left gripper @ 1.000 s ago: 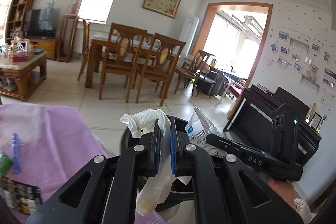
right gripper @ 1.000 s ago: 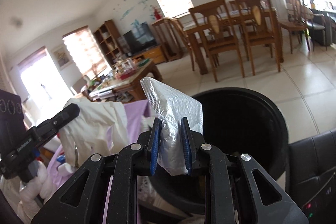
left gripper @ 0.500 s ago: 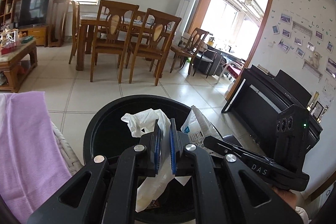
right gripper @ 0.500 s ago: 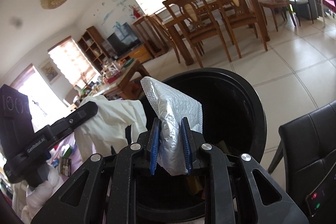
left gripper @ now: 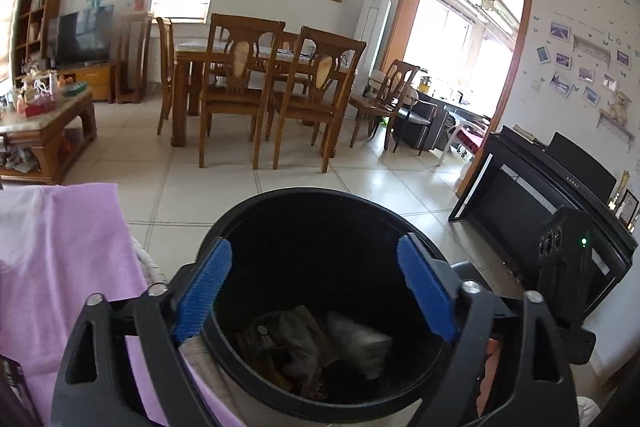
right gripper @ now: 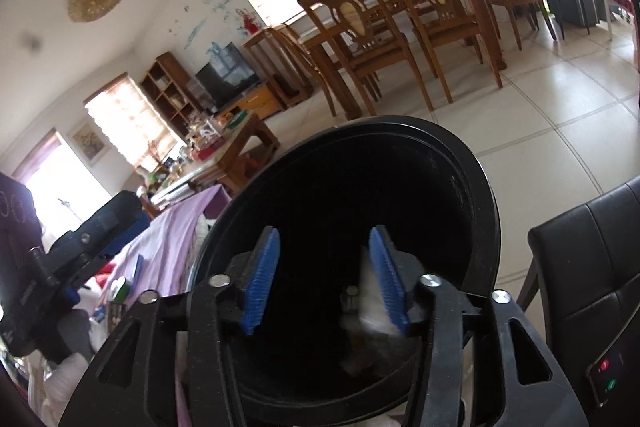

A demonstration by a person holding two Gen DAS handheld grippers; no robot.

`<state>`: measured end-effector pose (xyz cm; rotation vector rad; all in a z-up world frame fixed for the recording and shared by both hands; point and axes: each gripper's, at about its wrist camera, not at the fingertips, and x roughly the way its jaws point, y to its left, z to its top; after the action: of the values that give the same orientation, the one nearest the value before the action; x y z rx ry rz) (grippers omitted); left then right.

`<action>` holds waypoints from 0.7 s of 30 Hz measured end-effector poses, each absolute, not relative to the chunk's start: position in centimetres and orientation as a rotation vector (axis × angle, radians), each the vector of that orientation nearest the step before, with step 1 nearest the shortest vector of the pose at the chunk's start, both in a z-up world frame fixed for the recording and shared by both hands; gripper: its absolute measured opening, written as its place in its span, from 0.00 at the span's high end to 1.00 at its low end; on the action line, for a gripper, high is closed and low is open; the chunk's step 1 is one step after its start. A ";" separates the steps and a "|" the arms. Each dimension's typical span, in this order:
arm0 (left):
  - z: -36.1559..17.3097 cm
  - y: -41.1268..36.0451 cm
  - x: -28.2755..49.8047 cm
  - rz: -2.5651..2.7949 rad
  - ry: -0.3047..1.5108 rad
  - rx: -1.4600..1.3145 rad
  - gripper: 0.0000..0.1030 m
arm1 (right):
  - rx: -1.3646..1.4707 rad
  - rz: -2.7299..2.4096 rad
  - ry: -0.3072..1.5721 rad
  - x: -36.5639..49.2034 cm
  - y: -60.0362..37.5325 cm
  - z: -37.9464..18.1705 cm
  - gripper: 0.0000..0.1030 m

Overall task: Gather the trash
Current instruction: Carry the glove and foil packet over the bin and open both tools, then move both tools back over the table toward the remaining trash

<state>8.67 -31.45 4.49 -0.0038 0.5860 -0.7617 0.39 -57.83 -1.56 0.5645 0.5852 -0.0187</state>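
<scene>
While both grippers hang over its mouth, the black bin [left gripper: 320, 203] is the landmark for every line below.

Bin: round, black, standing on pale floor tiles [left gripper: 224, 187]; its rim [right gripper: 400, 125] fills the lower middle of both wrist views.

Left gripper [left gripper: 314, 291]: above the bin's opening, jaws spread wide and just opened, nothing between the blue pads [left gripper: 204, 291]; the bin's dark inside shows through the gap.

Right gripper [right gripper: 324, 279]: also above the bin's opening, jaws apart and just opened; a blurred pale piece [right gripper: 370, 303] sits close against the inner face of one blue pad, too smeared to tell whether it touches.

Trash [left gripper: 320, 347]: crumpled pale and brownish scraps lying at the bottom of the bin, with a white packet [left gripper: 360, 339] among them.

Purple cloth [left gripper: 60, 267]: spread just beside the bin, on its left in the left wrist view.

Black chair [right gripper: 592, 267]: just beside the bin, on its right in the right wrist view.

Piano [left gripper: 540, 195]: black, near the bin, against the wall with the photos.

Dining table and chairs [left gripper: 260, 83]: wooden, well beyond the bin across the tiles.

Coffee table [left gripper: 44, 131]: wooden, cluttered, well apart from the bin past the purple cloth.
</scene>
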 end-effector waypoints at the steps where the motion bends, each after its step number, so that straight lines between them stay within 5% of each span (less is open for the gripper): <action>1: 4.6 -31.1 8.5 -0.754 0.580 -0.003 0.12 | 0.566 -0.012 0.578 0.4 -57.7 -1.3 0.25; 8: 5.6 -26.5 7.2 -0.704 0.577 0.018 0.05 | 0.514 0.062 0.564 0.7 -54.0 1.0 0.05; 21: 5.7 -10.1 7.6 -0.484 0.558 -0.057 0.05 | 0.301 0.236 0.602 5.6 -38.4 5.3 0.05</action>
<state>7.56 -10.09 5.75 -0.0567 0.5580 -0.4835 5.55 -38.43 5.33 0.3009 0.6016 0.2361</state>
